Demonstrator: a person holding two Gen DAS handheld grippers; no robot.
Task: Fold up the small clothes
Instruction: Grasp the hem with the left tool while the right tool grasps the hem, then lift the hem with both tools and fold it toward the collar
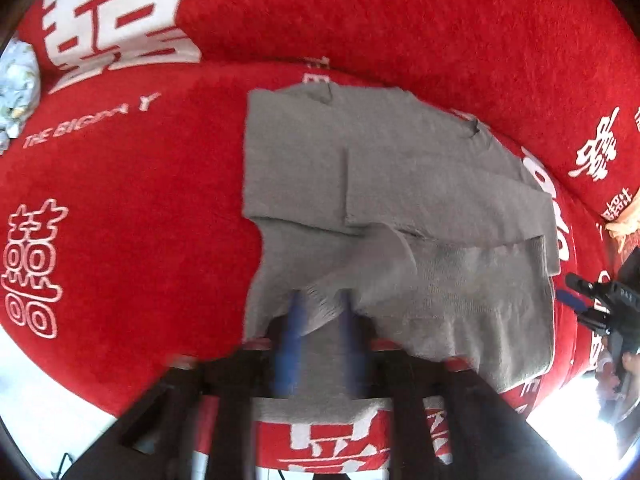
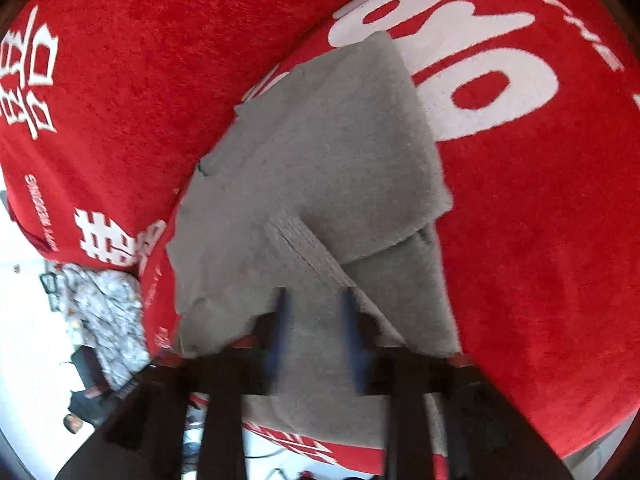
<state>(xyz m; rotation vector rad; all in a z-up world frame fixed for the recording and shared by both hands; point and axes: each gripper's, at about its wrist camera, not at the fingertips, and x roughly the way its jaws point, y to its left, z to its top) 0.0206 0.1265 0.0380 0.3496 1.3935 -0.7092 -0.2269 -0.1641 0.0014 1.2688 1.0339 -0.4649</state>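
Observation:
A grey knit garment (image 1: 400, 176) lies partly folded on a red blanket (image 1: 132, 200) printed with white characters. One flap is laid over the body, and a ribbed hem shows at the near side. My left gripper (image 1: 323, 320) stands open just above that near hem; the cloth's edge sits loose between its blue fingers (image 1: 294, 324). In the right wrist view the same garment (image 2: 328, 152) spreads ahead. My right gripper (image 2: 315, 312) is open over its near corner, with no pad pressing the cloth. The right gripper (image 1: 576, 298) also shows at the garment's right edge.
A crumpled pale floral cloth (image 1: 16, 88) lies at the blanket's far left, and the floral cloth (image 2: 104, 316) also appears off the blanket's edge. A yellowish fringe (image 1: 624, 224) sits at the right. Bright white floor (image 1: 40, 392) shows beyond the near edge of the blanket.

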